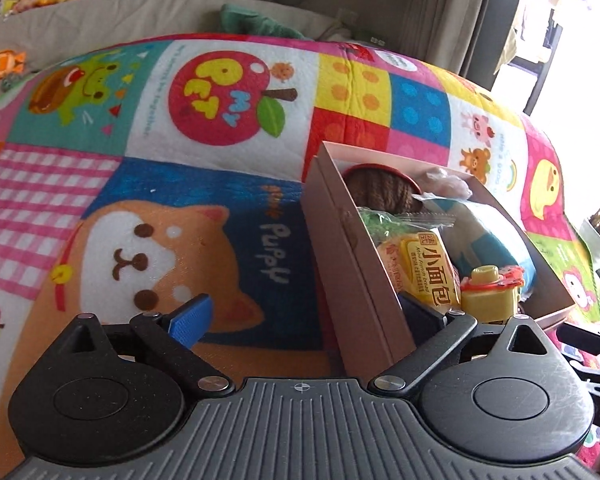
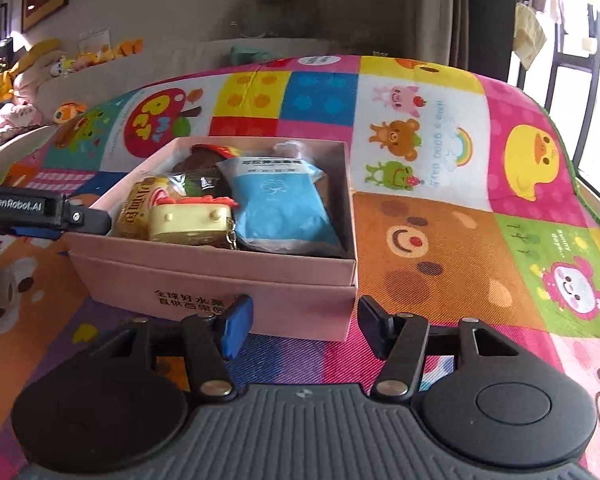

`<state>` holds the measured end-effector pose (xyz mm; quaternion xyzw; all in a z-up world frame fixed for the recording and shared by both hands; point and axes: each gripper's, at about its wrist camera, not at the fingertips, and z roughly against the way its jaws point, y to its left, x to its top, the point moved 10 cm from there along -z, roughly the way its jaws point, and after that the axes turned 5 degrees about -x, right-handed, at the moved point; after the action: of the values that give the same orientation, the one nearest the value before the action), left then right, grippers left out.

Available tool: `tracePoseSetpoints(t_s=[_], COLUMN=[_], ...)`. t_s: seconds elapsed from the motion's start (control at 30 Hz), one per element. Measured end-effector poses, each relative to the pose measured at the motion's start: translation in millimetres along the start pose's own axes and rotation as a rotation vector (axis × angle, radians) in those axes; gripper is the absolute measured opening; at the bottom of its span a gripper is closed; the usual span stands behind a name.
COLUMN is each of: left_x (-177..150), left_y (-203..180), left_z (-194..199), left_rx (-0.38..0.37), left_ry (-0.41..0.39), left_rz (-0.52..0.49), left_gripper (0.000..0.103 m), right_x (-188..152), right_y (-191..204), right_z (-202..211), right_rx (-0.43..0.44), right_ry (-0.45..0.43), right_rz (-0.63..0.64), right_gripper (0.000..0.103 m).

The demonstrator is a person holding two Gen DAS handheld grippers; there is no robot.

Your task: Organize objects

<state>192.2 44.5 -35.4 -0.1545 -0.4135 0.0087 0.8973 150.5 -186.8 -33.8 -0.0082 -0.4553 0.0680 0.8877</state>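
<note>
A pink cardboard box (image 2: 204, 280) stands on a colourful cartoon mat (image 2: 440, 208). Inside lie a yellow mini bread packet (image 1: 424, 276), a yellow toy with a red ring (image 2: 188, 218), a blue pouch (image 2: 280, 204) and a brown knitted item (image 1: 380, 188). My left gripper (image 1: 304, 316) is open, straddling the box's left wall (image 1: 352, 264), one finger inside near the bread packet. It shows in the right wrist view (image 2: 88, 218) at the box's left rim. My right gripper (image 2: 304, 320) is open and empty, just in front of the box's near wall.
The mat (image 1: 140, 184) covers a raised surface that drops off at the right edge by a bright window (image 2: 588, 100). Plush toys (image 2: 28, 80) line a beige sofa behind. Curtains (image 1: 452, 12) hang at the back right.
</note>
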Motion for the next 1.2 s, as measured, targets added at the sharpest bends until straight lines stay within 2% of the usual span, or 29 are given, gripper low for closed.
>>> tracePoseSetpoints(t_s=[0.13, 0.23, 0.27, 0.33, 0.4, 0.47, 0.6, 0.73, 0.8, 0.87, 1.03, 1.2], left_x=[1, 3, 4, 6, 4, -4, -43, -76, -84, -91, -98, -98], left_y=[4, 7, 8, 6, 1, -6, -17, -26, -25, -27, -23, -24], left_z=[-1, 8, 15, 33, 59, 82, 100, 94, 87, 79, 70, 63], left_rx=[-0.002, 0.012, 0.021, 0.034, 0.042, 0.035, 0.034, 0.124, 0.156, 0.138, 0.162, 0.200], left_ry=[-0.004, -0.049, -0.073, -0.129, -0.193, -0.225, -0.176, -0.125, -0.112, -0.082, -0.014, -0.018], left_rz=[0.003, -0.002, -0.011, -0.027, -0.054, -0.091, -0.126, -0.216, -0.206, -0.188, -0.185, -0.166], left_gripper=[0.101, 0.100, 0.100, 0.099, 0.099, 0.099, 0.099, 0.099, 0.099, 0.099, 0.099, 0.100], right_x=[0, -5, -10, -23, -38, -53, -68, -70, -71, -72, -69, -65], right_y=[10, 21, 25, 33, 36, 38, 37, 29, 31, 33, 36, 30], right_z=[7, 22, 29, 43, 52, 54, 50, 45, 44, 42, 35, 27], right_rx=[0.028, 0.006, 0.012, 0.037, 0.048, 0.052, 0.036, 0.006, -0.006, -0.016, -0.024, -0.066], right_ry=[0.009, -0.007, -0.005, -0.006, 0.017, 0.064, 0.111, 0.129, 0.134, 0.140, 0.143, 0.092], right_rz=[-0.038, -0.033, -0.035, -0.061, -0.089, -0.102, -0.121, -0.155, -0.134, -0.115, -0.038, -0.092], right_gripper=[0.058, 0.060, 0.063, 0.086, 0.097, 0.099, 0.103, 0.103, 0.103, 0.103, 0.103, 0.103])
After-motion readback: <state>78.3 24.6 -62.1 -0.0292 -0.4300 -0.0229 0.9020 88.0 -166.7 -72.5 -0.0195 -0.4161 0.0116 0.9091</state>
